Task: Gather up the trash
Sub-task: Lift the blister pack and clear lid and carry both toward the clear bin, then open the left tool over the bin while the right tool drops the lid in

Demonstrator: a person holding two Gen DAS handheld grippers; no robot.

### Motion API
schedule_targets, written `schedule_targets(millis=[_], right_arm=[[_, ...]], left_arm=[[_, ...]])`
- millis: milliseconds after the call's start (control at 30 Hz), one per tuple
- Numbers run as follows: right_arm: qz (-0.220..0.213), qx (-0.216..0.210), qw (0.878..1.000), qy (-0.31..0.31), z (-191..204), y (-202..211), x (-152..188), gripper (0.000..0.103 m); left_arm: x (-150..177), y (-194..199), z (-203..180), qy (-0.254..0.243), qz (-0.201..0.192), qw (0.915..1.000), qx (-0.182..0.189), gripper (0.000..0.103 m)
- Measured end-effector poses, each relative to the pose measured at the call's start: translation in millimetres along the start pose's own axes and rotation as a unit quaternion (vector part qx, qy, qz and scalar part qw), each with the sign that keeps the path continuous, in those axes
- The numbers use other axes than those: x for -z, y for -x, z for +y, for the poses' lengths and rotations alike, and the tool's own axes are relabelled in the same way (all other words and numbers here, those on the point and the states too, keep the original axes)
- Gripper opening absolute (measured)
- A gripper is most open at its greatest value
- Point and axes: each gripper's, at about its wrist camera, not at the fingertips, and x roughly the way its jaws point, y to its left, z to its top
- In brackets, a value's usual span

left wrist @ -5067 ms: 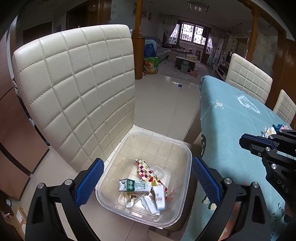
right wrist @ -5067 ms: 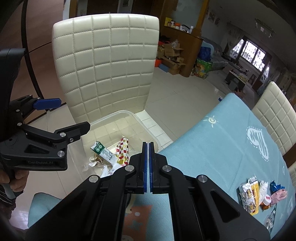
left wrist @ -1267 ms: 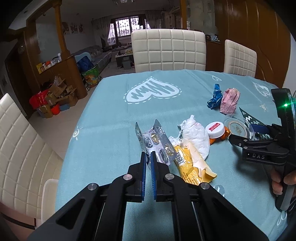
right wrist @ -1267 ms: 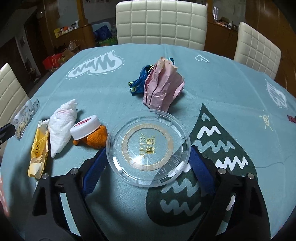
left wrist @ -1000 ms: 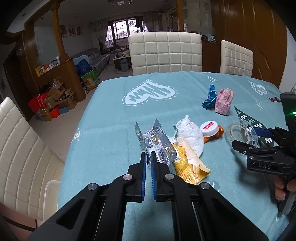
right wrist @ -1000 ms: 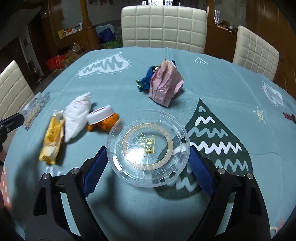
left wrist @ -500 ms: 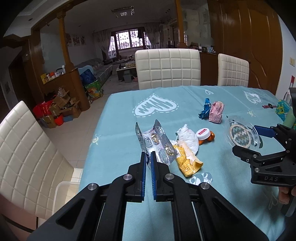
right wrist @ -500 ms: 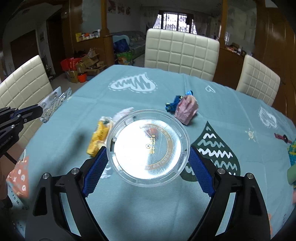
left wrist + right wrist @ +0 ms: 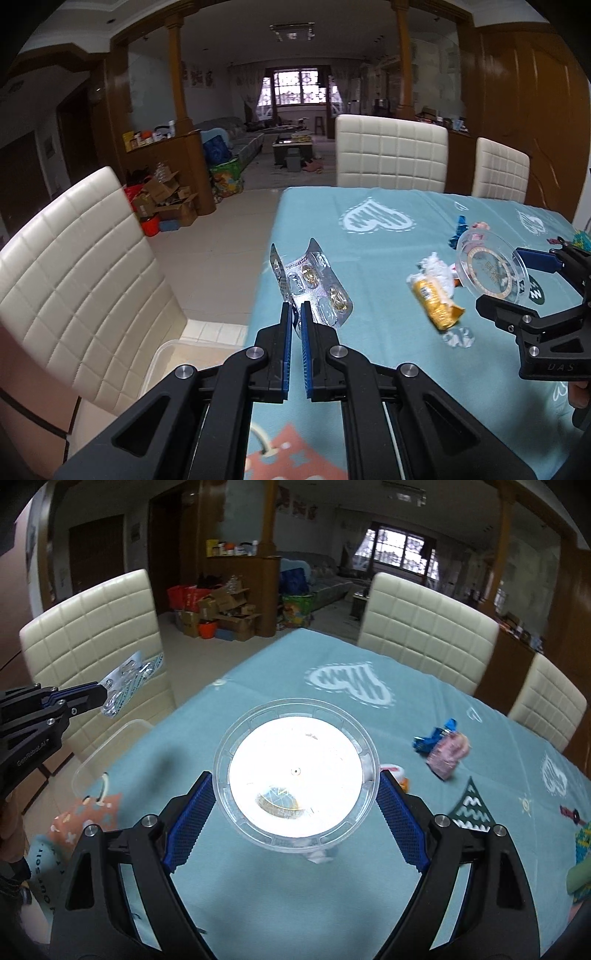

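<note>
My left gripper (image 9: 295, 317) was pinched almost completely together on the near corner of a pill strip (image 9: 314, 282), which stood up and forward from the fingertips. My right gripper (image 9: 295, 805) was spread wide, its two pads (image 9: 192, 823) pressed against opposite edges of a clear round lid (image 9: 295, 777); the lid sat flat between the fingers, clear of the table (image 9: 277, 893) below.

The bin (image 9: 173, 356) lay below and to the left of my left fingers, on the seat of the chair (image 9: 85, 273) at the table's edge. Only one corner of it showed.

Handling, as I judged it:
- Pill strip: very light, thin foil and plastic, semi-stiff with sharp corners. A corner pinch was enough; it was likely to flutter or pivot in the grip.
- Lid: light, rigid but thin, smooth and slippery at the rim. An across-the-width grip on the rim was the only secure hold; too much squeeze could bow it or make it spring out.

Left ahead of my fingers on the table: a yellow wrapper (image 9: 436, 308), a white tissue (image 9: 437, 271), a pink paper wad (image 9: 448, 753) and a blue wrapper (image 9: 432, 734).
</note>
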Motion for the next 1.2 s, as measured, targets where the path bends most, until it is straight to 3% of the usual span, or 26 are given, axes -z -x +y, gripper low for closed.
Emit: schedule_targets(millis=[367, 600, 633, 700, 733, 800, 900, 1200], right_arm=[[0.016, -0.056, 0.996, 0.062, 90.7, -36.7, -27.6, 0.087], [0.025, -0.075, 0.993, 0.086, 129.0, -57.1, -36.5, 0.087], [0.027, -0.077, 0.993, 0.09, 134.1, -60.2, -36.7, 0.087], [0.034, -0.08, 0.991, 0.098, 143.4, -67.0, -36.5, 0.087], [0.036, -0.083, 0.991, 0.103, 149.0, -70.3, -36.4, 0.087], [0.037, -0.087, 0.989, 0.112, 158.0, -73.8, -36.8, 0.087], [0.038, -0.09, 0.987, 0.129, 173.6, -78.2, -35.7, 0.087], [0.035, -0.101, 0.978, 0.178, 223.4, -83.6, -33.1, 0.088]], left_arm=[[30.0, -7.2, 74.6, 0.054, 0.024, 0.9974, -0.041, 0.006], [42.9, -13.0, 116.9, 0.087, 0.039, 0.9941, -0.052, 0.007], [45.7, -15.0, 122.6, 0.093, 0.043, 0.9937, -0.045, 0.01], [49.6, -16.5, 127.3, 0.1, 0.049, 0.9928, -0.044, 0.051], [52.7, -15.7, 132.2, 0.107, 0.041, 0.9916, -0.059, 0.087], [56.8, -8.2, 138.3, 0.114, 0.014, 0.9908, -0.072, 0.09], [61.1, -4.2, 144.2, 0.11, 0.009, 0.991, -0.076, 0.09], [81.9, 1.3, 182.4, 0.155, 0.022, 0.9833, -0.094, 0.09]])
